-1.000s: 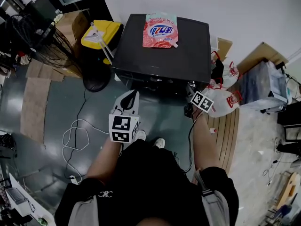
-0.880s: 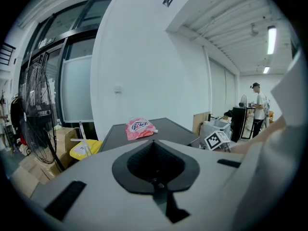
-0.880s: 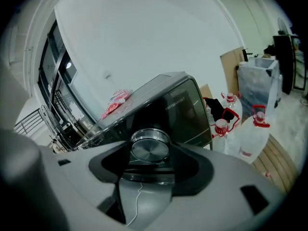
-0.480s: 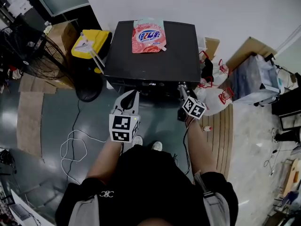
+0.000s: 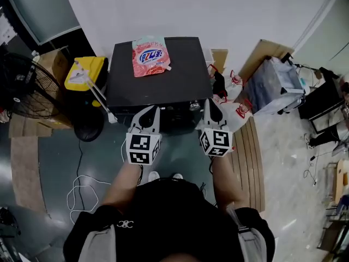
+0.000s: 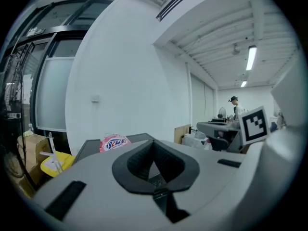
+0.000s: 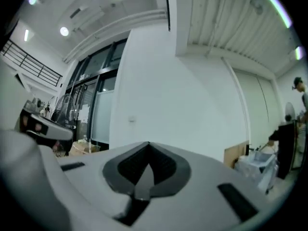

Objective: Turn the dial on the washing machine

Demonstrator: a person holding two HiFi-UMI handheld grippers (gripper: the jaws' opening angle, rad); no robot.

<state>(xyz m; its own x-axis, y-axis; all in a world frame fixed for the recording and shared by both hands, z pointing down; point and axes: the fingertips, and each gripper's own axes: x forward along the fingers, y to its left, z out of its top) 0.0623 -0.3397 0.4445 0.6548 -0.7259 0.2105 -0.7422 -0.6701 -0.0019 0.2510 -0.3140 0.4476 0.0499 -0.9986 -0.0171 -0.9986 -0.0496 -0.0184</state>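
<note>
The black washing machine (image 5: 163, 83) stands against the white wall, seen from above, with a pink detergent pouch (image 5: 149, 56) on its lid. A small shiny knob (image 5: 192, 106) shows on its front edge. My left gripper (image 5: 151, 112) and right gripper (image 5: 210, 105) hover side by side in front of the machine's front edge, touching nothing. Both are shut with nothing between the jaws. In the left gripper view the left gripper's (image 6: 154, 170) pads meet, with the pouch (image 6: 114, 142) beyond. The right gripper (image 7: 143, 177) faces the bare wall, pads together.
A yellow bin (image 5: 84, 72) and a floor fan (image 5: 22, 91) stand left of the machine. White bags with red handles (image 5: 240, 105), cardboard (image 5: 262, 56) and a wooden pallet (image 5: 253, 162) lie to its right. Loose cable (image 5: 82, 184) runs on the floor at the left.
The right gripper has left the machine's front right corner, come level with the left gripper and shut. The machine sits farther left in view. The left gripper holds its place.
</note>
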